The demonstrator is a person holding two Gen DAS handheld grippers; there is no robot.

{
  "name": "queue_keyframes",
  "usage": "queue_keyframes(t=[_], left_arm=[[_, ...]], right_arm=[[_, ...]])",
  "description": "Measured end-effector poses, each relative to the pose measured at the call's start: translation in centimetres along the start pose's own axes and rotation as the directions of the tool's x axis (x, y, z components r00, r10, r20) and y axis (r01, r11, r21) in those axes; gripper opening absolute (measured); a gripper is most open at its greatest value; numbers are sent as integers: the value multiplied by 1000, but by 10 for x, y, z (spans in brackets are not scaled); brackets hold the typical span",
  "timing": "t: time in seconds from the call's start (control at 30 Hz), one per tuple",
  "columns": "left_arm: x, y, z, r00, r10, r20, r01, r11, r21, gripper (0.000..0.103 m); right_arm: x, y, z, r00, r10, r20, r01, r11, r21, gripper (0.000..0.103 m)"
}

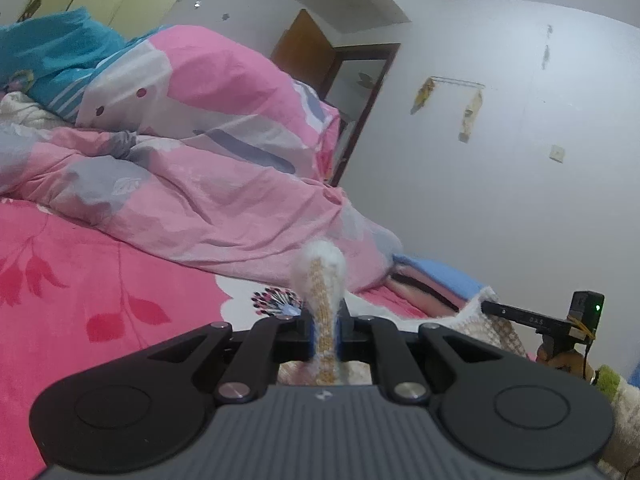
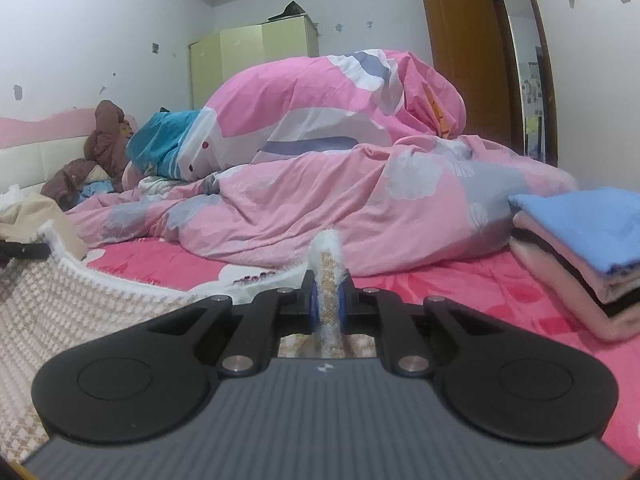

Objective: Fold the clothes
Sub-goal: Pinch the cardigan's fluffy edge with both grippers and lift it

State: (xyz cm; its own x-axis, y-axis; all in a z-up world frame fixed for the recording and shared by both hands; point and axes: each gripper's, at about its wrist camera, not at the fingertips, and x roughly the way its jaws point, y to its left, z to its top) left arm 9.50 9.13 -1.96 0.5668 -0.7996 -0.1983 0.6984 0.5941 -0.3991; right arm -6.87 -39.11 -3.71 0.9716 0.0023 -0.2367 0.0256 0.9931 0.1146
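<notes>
Fuzzy knitted garment [image 2: 60, 304]; matt black plastic claw [image 2: 326, 304].

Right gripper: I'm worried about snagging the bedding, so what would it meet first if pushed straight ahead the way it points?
Probably the rumpled pink floral duvet. The right gripper, shut on a fold of the cream-and-tan knitted garment, points just over the red floral bedsheet toward it. Depth is unclear.

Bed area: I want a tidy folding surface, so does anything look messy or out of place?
Yes. The pink patterned duvet is heaped in a rumpled mound instead of spread flat, taking up much of the red floral bedsheet. The folded stack of blue and pink clothes beside it looks neat.
</notes>
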Motion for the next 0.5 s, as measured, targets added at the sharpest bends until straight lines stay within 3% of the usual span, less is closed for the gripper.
queue_keyframes(t=[0.17,0.4,0.5], left_arm=[[24,22,10,999,42,-15,-42,999,-29,9],[53,52,-14,985,108,-131,-121,989,-90,9],[51,56,-15,988,102,-118,-116,986,-116,9]], right_arm=[[36,-11,10,1000,14,-13,-14,999,30,8],[89,-25,-21,984,13,-175,0,997,74,8],[89,-28,-19,985,28,-169,-10,995,102,8]])
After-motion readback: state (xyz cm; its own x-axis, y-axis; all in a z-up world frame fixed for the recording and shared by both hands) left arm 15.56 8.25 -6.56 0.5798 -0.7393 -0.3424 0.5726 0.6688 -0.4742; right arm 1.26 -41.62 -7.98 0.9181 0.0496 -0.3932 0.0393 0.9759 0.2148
